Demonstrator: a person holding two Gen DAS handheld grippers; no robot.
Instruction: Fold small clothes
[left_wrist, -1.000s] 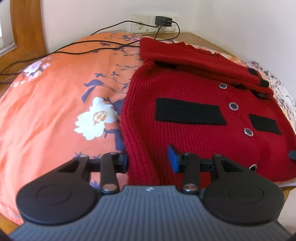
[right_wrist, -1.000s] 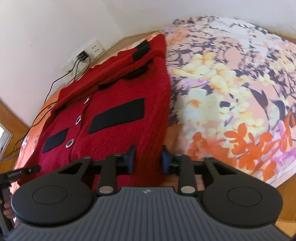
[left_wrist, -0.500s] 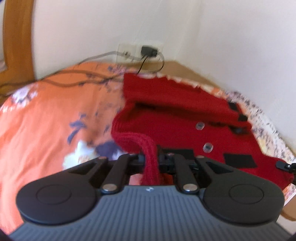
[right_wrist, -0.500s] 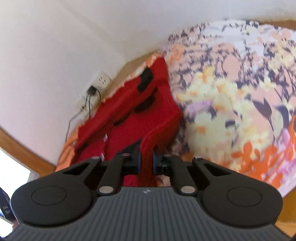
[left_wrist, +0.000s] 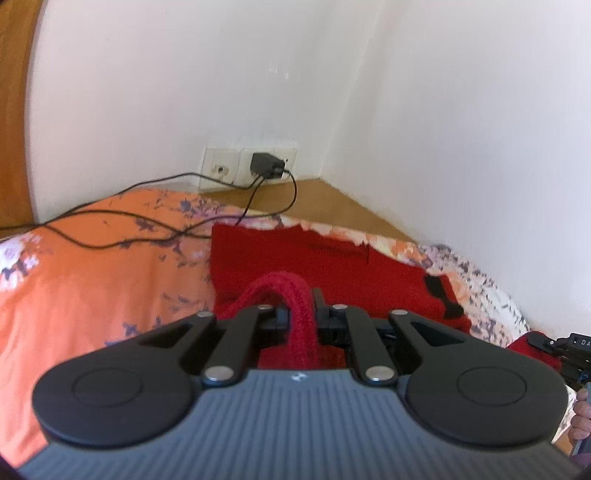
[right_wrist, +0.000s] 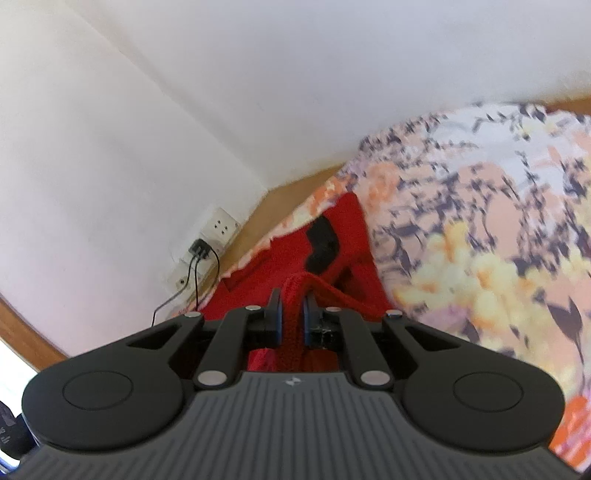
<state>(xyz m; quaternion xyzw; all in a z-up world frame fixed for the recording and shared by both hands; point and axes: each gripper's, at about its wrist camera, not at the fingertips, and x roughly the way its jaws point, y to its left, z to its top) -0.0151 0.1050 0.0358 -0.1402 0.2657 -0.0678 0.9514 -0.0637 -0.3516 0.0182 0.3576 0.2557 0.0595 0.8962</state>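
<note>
A small red knit cardigan (left_wrist: 288, 258) with black trim lies on a floral bedspread (left_wrist: 85, 288). My left gripper (left_wrist: 301, 317) is shut on the ribbed hem at one lower corner, lifted above the bed, with the knit bunched between its fingers. In the right wrist view my right gripper (right_wrist: 292, 317) is shut on the other lower corner of the cardigan (right_wrist: 343, 229), also raised. The lifted hem hides the buttons and pockets. The far part with the black collar trim (right_wrist: 323, 245) still rests flat.
White walls meet in a corner close behind the bed. A wall socket with a black charger (left_wrist: 265, 164) sits there, and its black cable (left_wrist: 110, 214) trails across the orange bedspread. A wooden ledge (left_wrist: 332, 199) runs along the wall. A person's fingers (left_wrist: 581, 406) show at the right edge.
Both grippers went from open at the cardigan's lower edge to shut on it. They have lifted the hem and carried it toward the collar and the wall.
</note>
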